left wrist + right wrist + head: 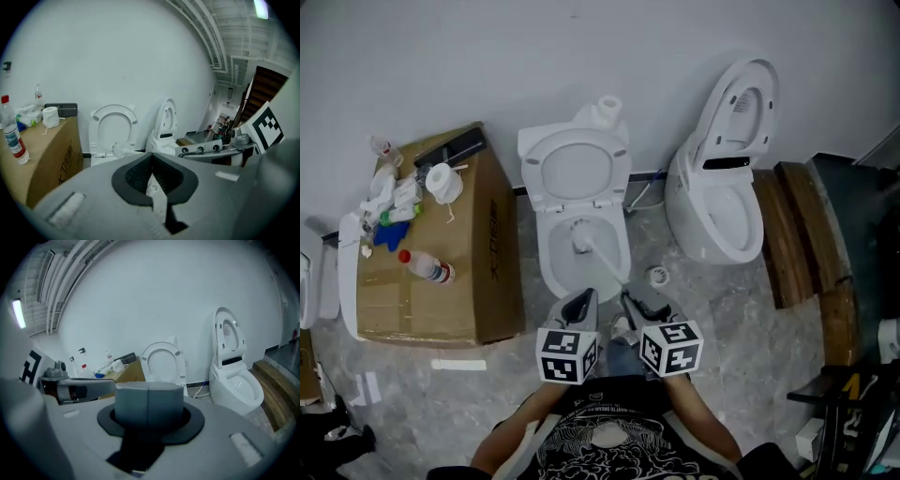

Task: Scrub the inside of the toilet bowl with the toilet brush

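A big cardboard box (492,267) stands on the floor at the left, with a paper roll (443,182) and a red-capped bottle (427,267) lying on top. Just right of it is a toilet (547,262) with its seat raised, and a second toilet (712,202) stands farther right. Near the person, the left gripper (581,302) hangs over the bowl's near rim, jaws together and empty. The right gripper (630,297) is clamped on the handle end of the toilet brush (580,234), whose head sits inside the bowl.

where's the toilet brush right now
In the head view, the toilet brush has its head in the bowl of the left toilet, below the raised seat, handle slanting to the right tool.
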### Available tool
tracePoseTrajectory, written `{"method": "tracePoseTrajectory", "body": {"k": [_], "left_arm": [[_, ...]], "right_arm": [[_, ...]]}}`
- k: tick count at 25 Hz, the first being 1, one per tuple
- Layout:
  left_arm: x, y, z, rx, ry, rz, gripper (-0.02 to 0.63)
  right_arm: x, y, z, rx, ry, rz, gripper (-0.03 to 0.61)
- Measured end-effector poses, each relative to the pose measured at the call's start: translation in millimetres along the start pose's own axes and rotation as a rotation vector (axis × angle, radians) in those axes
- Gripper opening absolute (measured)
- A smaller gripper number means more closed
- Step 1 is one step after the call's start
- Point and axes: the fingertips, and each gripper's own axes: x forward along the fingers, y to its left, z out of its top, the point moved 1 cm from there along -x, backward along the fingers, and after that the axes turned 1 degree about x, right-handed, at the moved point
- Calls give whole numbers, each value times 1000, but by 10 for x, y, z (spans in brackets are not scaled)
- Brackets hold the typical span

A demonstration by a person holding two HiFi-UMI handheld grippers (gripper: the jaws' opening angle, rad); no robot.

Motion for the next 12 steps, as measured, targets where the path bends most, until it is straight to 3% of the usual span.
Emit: {"method": "tracePoseTrajectory", "body": {"k": [12], "left_arm": [[-197,-39,-67,22,-8,-32,-6]], "right_arm": [[-169,239,-49,-31,-52,-27,152]]}}
